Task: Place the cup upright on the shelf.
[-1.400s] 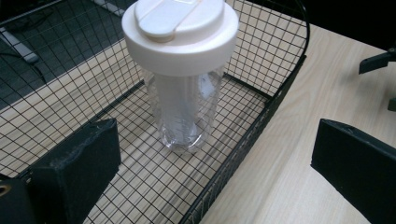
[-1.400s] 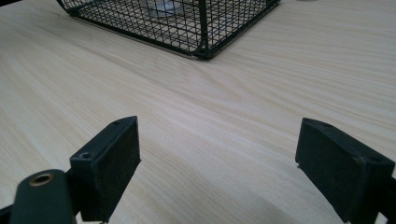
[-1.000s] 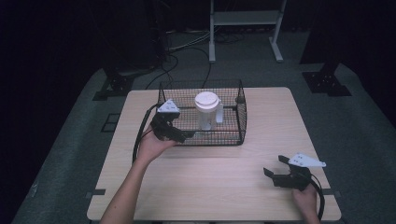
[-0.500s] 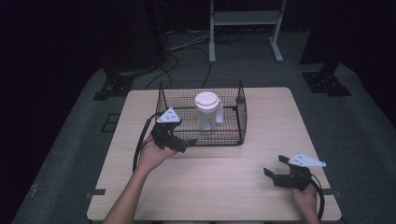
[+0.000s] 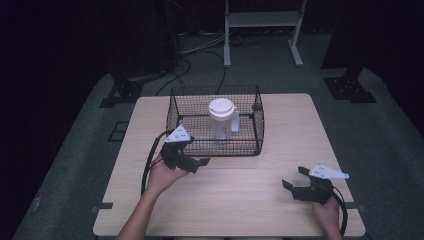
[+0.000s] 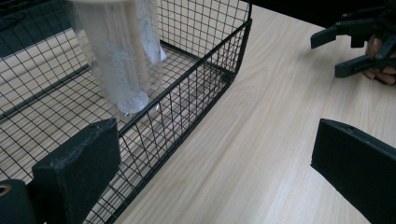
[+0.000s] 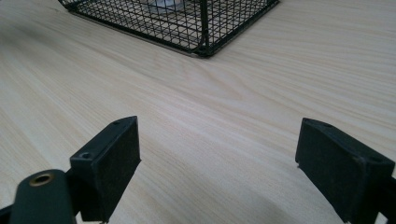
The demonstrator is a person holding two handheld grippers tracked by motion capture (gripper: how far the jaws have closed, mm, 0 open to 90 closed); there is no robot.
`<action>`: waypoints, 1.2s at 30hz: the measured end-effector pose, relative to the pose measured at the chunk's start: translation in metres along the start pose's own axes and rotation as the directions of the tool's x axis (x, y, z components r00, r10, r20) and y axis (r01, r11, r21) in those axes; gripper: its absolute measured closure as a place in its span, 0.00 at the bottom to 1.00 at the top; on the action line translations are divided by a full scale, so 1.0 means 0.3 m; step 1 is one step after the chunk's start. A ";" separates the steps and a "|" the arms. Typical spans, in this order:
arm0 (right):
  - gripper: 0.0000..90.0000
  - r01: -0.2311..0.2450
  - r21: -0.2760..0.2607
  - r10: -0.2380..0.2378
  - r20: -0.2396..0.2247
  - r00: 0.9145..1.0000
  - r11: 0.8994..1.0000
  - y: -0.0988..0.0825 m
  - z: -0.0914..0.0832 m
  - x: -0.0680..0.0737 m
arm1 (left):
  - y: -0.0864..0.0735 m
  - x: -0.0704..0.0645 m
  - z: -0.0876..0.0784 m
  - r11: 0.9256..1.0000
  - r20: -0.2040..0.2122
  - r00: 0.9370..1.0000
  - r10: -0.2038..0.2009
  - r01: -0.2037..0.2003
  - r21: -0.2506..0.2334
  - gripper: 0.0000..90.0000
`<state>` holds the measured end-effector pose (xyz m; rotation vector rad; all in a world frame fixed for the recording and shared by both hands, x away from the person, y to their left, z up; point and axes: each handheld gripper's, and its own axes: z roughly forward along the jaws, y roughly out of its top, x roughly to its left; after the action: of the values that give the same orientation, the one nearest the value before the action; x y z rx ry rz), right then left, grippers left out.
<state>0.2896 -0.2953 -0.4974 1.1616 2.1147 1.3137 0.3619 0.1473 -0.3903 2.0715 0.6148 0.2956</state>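
A black wire basket (image 5: 216, 148) stands at the middle back of the wooden table (image 5: 250, 205). Inside it a white lidded container (image 5: 221, 118) stands upright. My left gripper (image 5: 200, 162) hovers just in front of the basket's near left wall, open and holding nothing. In the left gripper view its wide-apart jaws (image 6: 215, 172) frame the basket wall (image 6: 187, 112) and the container (image 6: 116, 56) behind the mesh. My right gripper (image 5: 294, 178) rests open near the table's front right. In its own view the gripper (image 7: 217, 158) is over bare wood, with the basket corner (image 7: 187, 23) farther ahead.
In the left gripper view the right gripper (image 6: 355, 46) lies far off, with fingertips of a hand on it. Beyond the table's far edge a white stand (image 5: 262, 30) and cables lie on the dark floor. Bare tabletop lies between the two grippers.
My left gripper has drawn back from the basket's left front corner toward the person. The right gripper and the container have stayed still.
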 end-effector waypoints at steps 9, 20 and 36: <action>0.14 -0.004 0.000 0.004 0.001 1.000 1.000 0.000 0.000 0.000 | -0.043 -0.026 -0.010 1.000 0.002 1.000 0.005 -0.005 0.000 0.01; 0.14 -0.003 -0.001 0.003 0.001 1.000 1.000 0.000 0.000 0.000 | -0.085 -0.048 -0.053 1.000 -0.002 1.000 0.003 -0.003 -0.025 0.01; 0.14 0.003 0.002 -0.003 0.002 1.000 1.000 0.000 0.001 0.002 | -0.171 -0.053 -0.084 0.999 -0.012 1.000 -0.027 0.027 -0.030 0.01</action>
<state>0.2896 -0.2947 -0.4974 1.1601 2.1163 1.3087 0.3216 0.1798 -0.4191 2.0321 0.6416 0.3006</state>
